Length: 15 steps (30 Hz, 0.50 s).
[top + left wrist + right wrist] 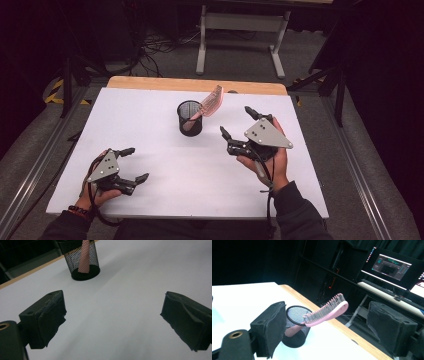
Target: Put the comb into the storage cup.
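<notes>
One pink brush (210, 101) in one mesh cup (190, 119); both grippers, left gripper (135, 164) and right gripper (236, 121), released.

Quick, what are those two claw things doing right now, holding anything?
Left gripper: open, holding nothing, low over the white table.
Right gripper: open, holding nothing, beside the mesh cup with the pink brush.

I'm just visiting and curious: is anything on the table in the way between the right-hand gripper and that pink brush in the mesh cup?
Nothing visible. The right gripper, jaws open, faces the pink brush across bare white table; the brush leans in the mesh cup.
</notes>
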Motion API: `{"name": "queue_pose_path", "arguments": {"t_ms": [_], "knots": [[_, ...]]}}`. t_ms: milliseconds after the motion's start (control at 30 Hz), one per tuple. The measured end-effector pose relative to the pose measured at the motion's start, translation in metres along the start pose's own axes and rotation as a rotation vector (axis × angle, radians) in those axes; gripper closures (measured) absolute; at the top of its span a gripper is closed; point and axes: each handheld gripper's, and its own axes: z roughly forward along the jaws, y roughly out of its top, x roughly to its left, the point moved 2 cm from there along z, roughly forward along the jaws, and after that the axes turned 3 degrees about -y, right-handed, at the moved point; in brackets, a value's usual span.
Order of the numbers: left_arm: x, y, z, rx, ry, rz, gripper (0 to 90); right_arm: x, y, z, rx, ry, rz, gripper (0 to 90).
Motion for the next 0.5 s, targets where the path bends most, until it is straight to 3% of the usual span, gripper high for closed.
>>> {"name": "queue_pose_path", "arguments": {"t_ms": [500], "knots": [[0.000, 0.001, -0.001, -0.006, 0.014, 0.000, 5.9, -0.012, -0.021, -0.023, 0.054, -0.020, -0.026, 15.5]]}}
